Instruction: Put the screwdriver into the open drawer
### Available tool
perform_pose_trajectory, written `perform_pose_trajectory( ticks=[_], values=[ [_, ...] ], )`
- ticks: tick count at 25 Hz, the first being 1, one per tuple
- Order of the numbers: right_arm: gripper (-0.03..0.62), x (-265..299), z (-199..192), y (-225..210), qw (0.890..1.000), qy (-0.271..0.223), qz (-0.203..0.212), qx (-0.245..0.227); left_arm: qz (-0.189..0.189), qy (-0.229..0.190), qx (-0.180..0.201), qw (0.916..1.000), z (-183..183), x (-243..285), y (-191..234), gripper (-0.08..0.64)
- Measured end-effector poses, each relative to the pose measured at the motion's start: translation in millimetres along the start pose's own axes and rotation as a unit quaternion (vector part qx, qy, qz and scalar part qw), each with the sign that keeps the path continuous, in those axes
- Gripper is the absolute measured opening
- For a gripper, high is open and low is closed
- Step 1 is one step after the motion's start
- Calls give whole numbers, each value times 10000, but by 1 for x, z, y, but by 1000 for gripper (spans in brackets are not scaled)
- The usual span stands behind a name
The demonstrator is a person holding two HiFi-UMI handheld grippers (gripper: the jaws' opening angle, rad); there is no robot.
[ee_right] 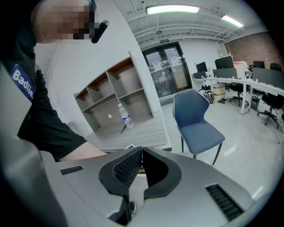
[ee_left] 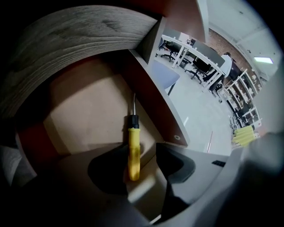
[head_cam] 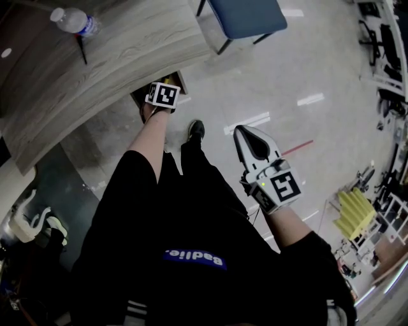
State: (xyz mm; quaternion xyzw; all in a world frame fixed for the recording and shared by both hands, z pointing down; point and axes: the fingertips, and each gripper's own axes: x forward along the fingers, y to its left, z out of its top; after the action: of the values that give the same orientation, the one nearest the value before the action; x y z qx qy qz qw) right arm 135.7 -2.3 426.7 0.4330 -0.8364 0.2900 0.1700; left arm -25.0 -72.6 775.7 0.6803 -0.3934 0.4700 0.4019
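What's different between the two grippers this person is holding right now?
The left gripper has its jaws apart, while the right gripper has them together. The left points down into the drawer over the yellow screwdriver; the right is held out over the floor, empty. Both carry a marker cube.

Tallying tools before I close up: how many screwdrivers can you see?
1. The yellow-handled screwdriver lies on the floor of the open drawer. A thin dark stick beside the bottle on the desk is too small to identify.

Lighting: bright, supplied by ceiling lamps (ee_right: 172, 9); glare thrown on floor (head_cam: 246, 123); drawer (ee_left: 88, 106) shadowed; edges fisheye-bent, darkened.
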Motion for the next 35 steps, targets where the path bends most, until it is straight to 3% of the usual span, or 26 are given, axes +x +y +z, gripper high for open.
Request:
perform_pose_trajectory(
  ticks=[10, 17, 28, 35],
  values=[
    [29, -13, 30, 32, 9993, -222, 165, -259, -1, -309, -62, 9995, -3, -63, -4, 201],
    [29, -16, 49, 66, 9973, -458, 377, -424, -135, -904, -2, 9958, -10, -128, -12, 185],
    [29, -21, 69, 112, 9929, -755, 649, -648, -103, -1797, -38, 9837, -22, -238, -5, 158],
    [29, -25, 78, 143, 9897, -803, 858, -821, -353, -2362, 17, 9711, -37, -307, -21, 150]
  ],
)
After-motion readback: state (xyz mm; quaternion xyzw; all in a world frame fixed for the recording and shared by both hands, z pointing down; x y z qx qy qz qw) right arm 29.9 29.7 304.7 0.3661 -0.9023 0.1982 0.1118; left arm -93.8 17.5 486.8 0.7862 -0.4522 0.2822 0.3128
